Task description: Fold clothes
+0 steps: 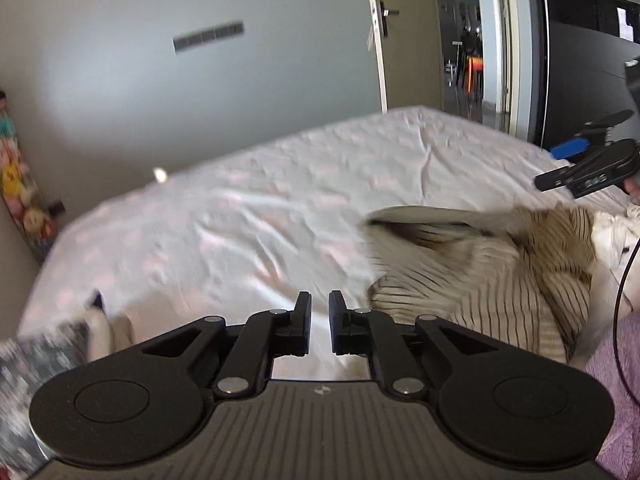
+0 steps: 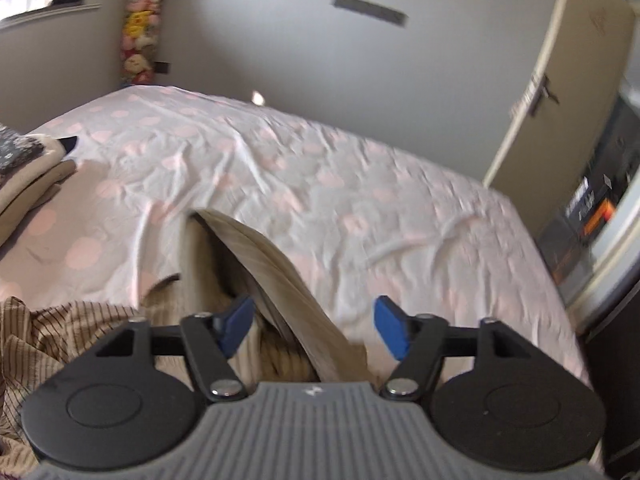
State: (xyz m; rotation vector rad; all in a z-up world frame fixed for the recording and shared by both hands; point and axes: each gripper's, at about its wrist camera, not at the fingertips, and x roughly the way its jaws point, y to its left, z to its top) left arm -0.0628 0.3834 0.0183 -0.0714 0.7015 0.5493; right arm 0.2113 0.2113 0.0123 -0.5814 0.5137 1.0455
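The left gripper (image 1: pixel 320 326) sits nearest the left wrist camera. Its black fingers (image 1: pixel 302 326) stand nearly together with a narrow gap, and only bare sheet shows through that gap: it holds nothing. The right gripper (image 2: pixel 314 328) has its blue pads (image 2: pixel 390 330) spread wide. A beige fold of the garment runs up between them, but neither pad presses on it, so the tongs are open and not gripping.

The task's thing, the striped shirt (image 1: pixel 480 276), lies loose and crumpled at the near edge of the bed (image 1: pixel 248 216), to the right of the left gripper and directly under the right one. One flap arches upward with its plain underside showing. Judgement: the cloth is unsupported and settling, which suits a spread-out step before any fold; no crease is set yet, so the fold appears not yet begun.

At the near left corner of the bed rests a stack of folded clothes (image 2: pixel 28 176), dark patterned piece on top, kept well apart from the shirt, presumably to leave a working area in the middle. More loose garments (image 1: pixel 618 236) lie near the bed's right edge.

Beyond the far edge stands the grey wall, with a door (image 1: pixel 400 36) on the right and a column of soft toys (image 2: pixel 140 28) in the far left corner.
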